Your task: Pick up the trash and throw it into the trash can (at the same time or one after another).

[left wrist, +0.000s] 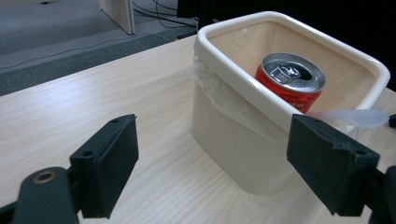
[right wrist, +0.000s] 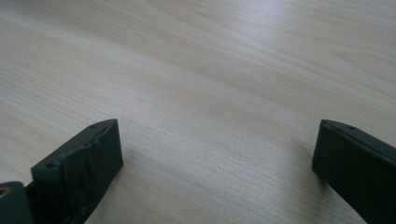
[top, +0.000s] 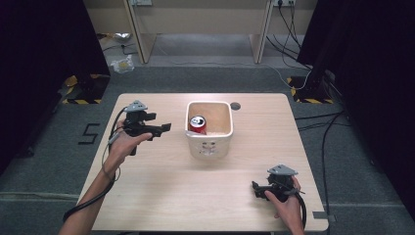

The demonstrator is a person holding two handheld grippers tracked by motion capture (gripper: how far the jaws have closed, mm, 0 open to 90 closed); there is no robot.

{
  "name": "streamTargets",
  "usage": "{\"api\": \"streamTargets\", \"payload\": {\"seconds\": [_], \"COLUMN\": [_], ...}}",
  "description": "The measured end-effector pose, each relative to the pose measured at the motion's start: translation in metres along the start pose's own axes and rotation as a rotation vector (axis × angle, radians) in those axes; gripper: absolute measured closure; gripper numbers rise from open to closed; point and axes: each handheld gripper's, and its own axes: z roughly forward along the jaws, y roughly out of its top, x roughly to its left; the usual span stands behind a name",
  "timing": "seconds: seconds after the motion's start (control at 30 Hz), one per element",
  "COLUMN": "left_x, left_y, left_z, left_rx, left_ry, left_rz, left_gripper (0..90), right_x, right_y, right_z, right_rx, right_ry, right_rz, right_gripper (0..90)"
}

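A red drink can (top: 197,124) (left wrist: 290,80) stands upright inside a cream plastic bin (top: 210,145) (left wrist: 229,121) at the middle of the wooden table (top: 161,181). To the bin's left my left gripper (top: 165,128) (left wrist: 212,165) points at it, open, with nothing between its jaws. A pale translucent spoon-like piece (left wrist: 357,117) lies across the bin's near rim by the right jaw. Low over the table's front right corner my right gripper (top: 254,188) (right wrist: 215,161) is open, and bare wood shows between its jaws.
A small round hole (top: 235,105) sits in the tabletop just behind the bin. Beyond the table are desk legs (top: 138,34), cables on the grey floor, and a crumpled bag (top: 122,64). Black stands with hazard tape (top: 80,100) flank both sides.
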Motion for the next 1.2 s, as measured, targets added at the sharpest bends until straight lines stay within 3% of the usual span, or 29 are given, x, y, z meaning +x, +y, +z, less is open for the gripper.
{"api": "streamTargets", "payload": {"seconds": [0.43, 1.2], "left_x": [-0.001, 0.0], "left_y": [-0.015, -0.052], "left_z": [0.002, 0.011], "left_rx": [-0.025, -0.016], "left_ry": [0.005, 0.018], "left_rz": [0.009, 0.008], "left_gripper": [16.2, 16.2], "right_x": [0.0, 0.0], "right_y": [0.0, 0.0], "right_z": [0.0, 0.0], "right_rx": [0.0, 0.0], "right_ry": [0.0, 0.0], "right_rz": [0.002, 0.001], "right_gripper": [1.9, 1.9]}}
